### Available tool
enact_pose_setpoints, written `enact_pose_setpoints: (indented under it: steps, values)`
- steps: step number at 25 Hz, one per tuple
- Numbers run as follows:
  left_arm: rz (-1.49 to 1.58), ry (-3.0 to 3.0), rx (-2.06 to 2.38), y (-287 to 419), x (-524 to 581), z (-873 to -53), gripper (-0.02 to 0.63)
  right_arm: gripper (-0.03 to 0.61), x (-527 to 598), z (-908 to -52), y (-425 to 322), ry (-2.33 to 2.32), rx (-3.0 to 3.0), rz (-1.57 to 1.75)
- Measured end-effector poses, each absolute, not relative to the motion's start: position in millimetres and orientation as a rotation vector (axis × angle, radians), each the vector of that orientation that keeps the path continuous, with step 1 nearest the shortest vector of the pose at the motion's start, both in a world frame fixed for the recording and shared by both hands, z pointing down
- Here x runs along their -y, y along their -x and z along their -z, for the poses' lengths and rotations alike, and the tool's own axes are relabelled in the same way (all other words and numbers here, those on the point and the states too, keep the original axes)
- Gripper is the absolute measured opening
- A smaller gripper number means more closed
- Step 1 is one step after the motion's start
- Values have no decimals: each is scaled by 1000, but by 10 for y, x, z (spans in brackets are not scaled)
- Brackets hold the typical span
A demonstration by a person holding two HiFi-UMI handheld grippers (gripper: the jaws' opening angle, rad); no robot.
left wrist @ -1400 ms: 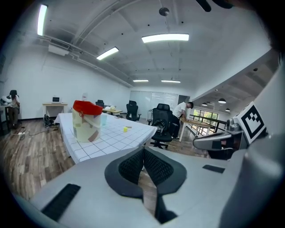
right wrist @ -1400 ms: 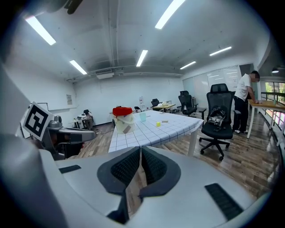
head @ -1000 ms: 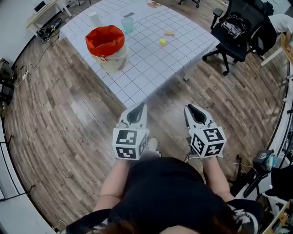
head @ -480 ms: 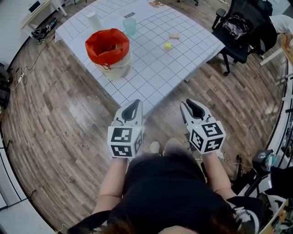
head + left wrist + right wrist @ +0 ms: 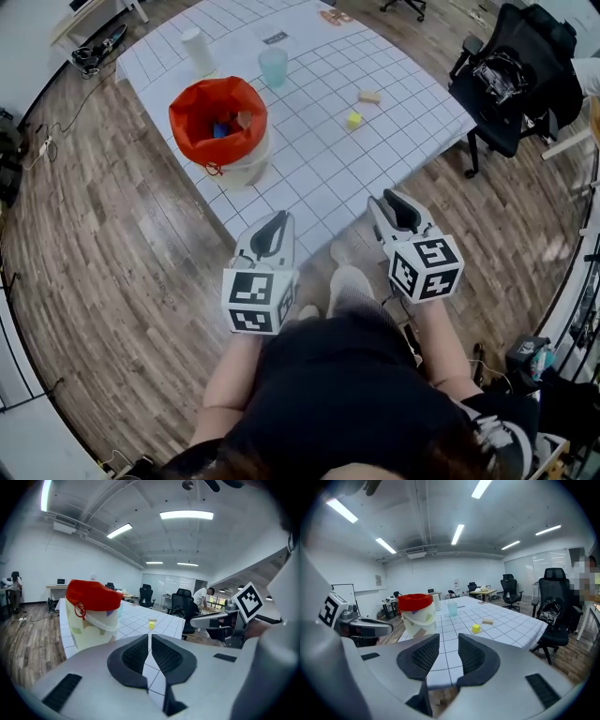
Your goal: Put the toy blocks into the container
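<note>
A pale bucket with a red liner [image 5: 217, 122] stands on the near left part of the white gridded table [image 5: 319, 169], with a blue block and a tan piece inside it. A yellow block [image 5: 353, 119] and a tan block [image 5: 369, 96] lie on the cloth to its right. My left gripper [image 5: 282, 217] hovers just short of the table's near corner, jaws shut and empty. My right gripper [image 5: 382, 199] is level with it on the right; its jaws have just been opening and hold nothing. The right gripper view shows the bucket [image 5: 417, 613], the yellow block [image 5: 476, 628] and the tan block [image 5: 487, 621] ahead.
A pale blue cup [image 5: 273, 66] and a white cylinder [image 5: 197, 49] stand behind the bucket. A black office chair [image 5: 511, 80] sits off the table's right corner. Wooden floor surrounds the table; the person's feet are below the near corner.
Both grippers have moved forward to the table's near corner, and the table fills more of the view. The right jaws stand wider apart than before.
</note>
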State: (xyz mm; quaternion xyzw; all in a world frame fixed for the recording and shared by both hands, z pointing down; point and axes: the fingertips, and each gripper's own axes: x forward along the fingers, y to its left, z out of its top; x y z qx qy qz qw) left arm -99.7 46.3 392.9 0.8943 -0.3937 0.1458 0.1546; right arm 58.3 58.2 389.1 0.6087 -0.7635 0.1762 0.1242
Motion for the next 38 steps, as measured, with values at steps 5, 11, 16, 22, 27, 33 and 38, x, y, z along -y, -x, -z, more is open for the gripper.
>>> enact_pose_setpoints:
  steps: [5, 11, 16, 22, 27, 33, 38]
  values:
    - [-409, -2485, 1204, 739, -48, -3953, 29, 138, 30, -3864, -836, -1651, 2264, -484]
    - [-426, -2437, 1244, 367, 407, -4006, 31, 144, 661, -3966, -1116, -1533, 2295, -494]
    - [-440, -2384, 1287, 186, 688, -4134, 31, 146, 1078, -4147, -1241, -1429, 2318, -508]
    - [-465, -2297, 1337, 73, 963, -4369, 31, 149, 1460, -4427, -1316, -1297, 2320, -500]
    - [-451, -2236, 1383, 54, 1110, -4495, 31, 166, 1681, -4751, -1316, -1174, 2295, -498]
    - [-464, -2174, 1414, 49, 1234, -4661, 31, 173, 1864, -5060, -1296, -1055, 2264, -467]
    - [-484, -2124, 1434, 69, 1302, -4770, 31, 189, 1988, -5153, -1302, -1017, 2228, -382]
